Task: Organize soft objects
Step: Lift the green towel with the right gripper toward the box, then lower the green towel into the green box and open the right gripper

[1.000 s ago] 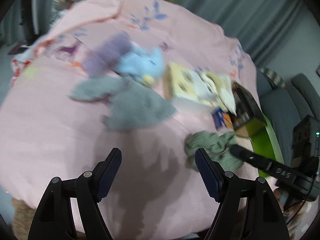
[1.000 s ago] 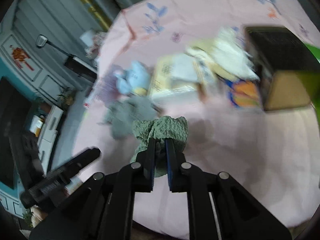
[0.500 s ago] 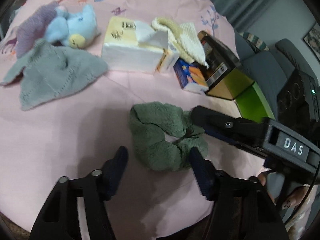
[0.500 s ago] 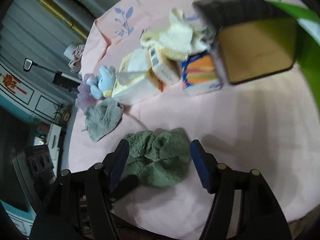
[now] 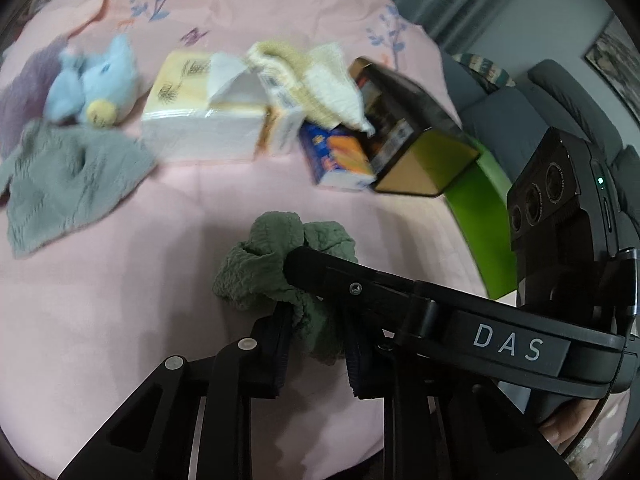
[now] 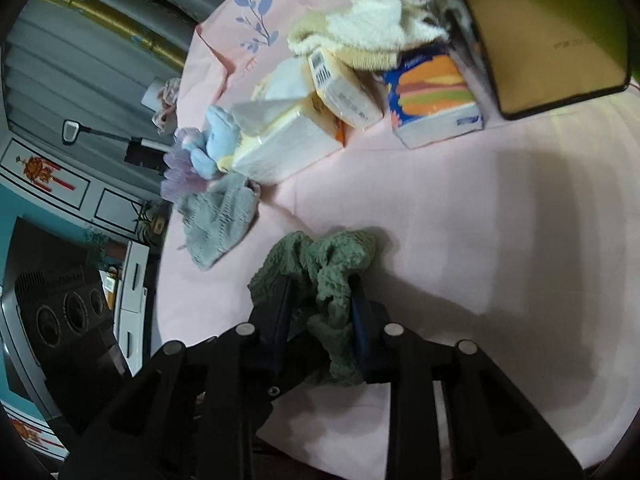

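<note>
A crumpled green cloth [image 5: 276, 264] lies on the pink tablecloth [image 5: 100, 300], also in the right wrist view [image 6: 320, 264]. My left gripper [image 5: 316, 344] has closed on the cloth's near part. My right gripper [image 6: 320, 304] comes in from the right and its fingers also pinch the same cloth; its arm [image 5: 440, 312] crosses the left wrist view. A grey cloth [image 5: 68, 184], a blue plush toy [image 5: 96, 84], a purple cloth [image 6: 180, 172] and a cream towel [image 5: 316, 72] lie farther back.
A tissue pack [image 5: 200, 116], a small white box [image 5: 284, 120], a colourful tissue box [image 5: 340, 156] and a black open bin [image 5: 412, 132] stand at the back. A green rim [image 5: 476, 216] edges the table on the right. A sofa [image 5: 520, 112] is beyond.
Both grippers were open around the green cloth half a second ago; both have now closed on it. A second ago only the right one held it.
</note>
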A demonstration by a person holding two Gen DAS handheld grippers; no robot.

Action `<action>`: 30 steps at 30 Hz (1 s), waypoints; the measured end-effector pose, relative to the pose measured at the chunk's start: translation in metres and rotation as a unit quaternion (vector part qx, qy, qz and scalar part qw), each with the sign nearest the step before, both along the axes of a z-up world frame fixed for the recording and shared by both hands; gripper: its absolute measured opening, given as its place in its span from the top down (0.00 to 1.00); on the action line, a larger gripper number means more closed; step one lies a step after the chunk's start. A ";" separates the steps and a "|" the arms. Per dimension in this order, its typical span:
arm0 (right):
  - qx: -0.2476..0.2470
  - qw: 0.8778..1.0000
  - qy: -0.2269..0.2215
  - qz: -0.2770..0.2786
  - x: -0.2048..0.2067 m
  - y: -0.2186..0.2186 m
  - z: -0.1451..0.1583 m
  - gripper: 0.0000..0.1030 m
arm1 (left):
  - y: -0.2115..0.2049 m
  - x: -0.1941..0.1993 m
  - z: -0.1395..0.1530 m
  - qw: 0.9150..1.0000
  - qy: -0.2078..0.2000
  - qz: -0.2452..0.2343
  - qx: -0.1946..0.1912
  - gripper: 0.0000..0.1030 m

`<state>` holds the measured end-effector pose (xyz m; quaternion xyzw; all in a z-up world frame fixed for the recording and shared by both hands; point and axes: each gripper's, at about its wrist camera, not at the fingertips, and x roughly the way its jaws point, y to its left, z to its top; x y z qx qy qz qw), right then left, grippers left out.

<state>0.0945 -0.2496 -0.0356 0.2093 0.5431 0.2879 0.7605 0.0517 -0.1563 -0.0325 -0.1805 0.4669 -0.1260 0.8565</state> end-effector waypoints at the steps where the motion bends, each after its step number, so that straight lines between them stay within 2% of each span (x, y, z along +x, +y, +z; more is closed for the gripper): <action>1: 0.005 1.000 -0.010 -0.006 -0.001 -0.005 0.008 0.74 | -0.004 0.000 0.006 1.000 -0.007 -0.005 0.000 0.78; 8: 0.017 0.996 -0.064 -0.054 -0.007 -0.042 0.046 0.74 | -0.038 0.009 0.042 0.997 -0.055 -0.048 0.009 0.78; 17: 0.030 0.983 -0.108 -0.144 -0.005 -0.113 0.077 0.74 | -0.107 0.039 0.071 0.987 -0.093 -0.128 0.017 0.78; 25: 0.032 0.962 -0.142 -0.230 0.001 -0.184 0.099 0.74 | -0.176 0.071 0.089 0.974 -0.121 -0.192 0.014 0.78; 30: 0.001 0.947 -0.162 -0.278 0.008 -0.218 0.109 0.79 | -0.218 0.093 0.093 0.967 -0.130 -0.219 0.009 0.78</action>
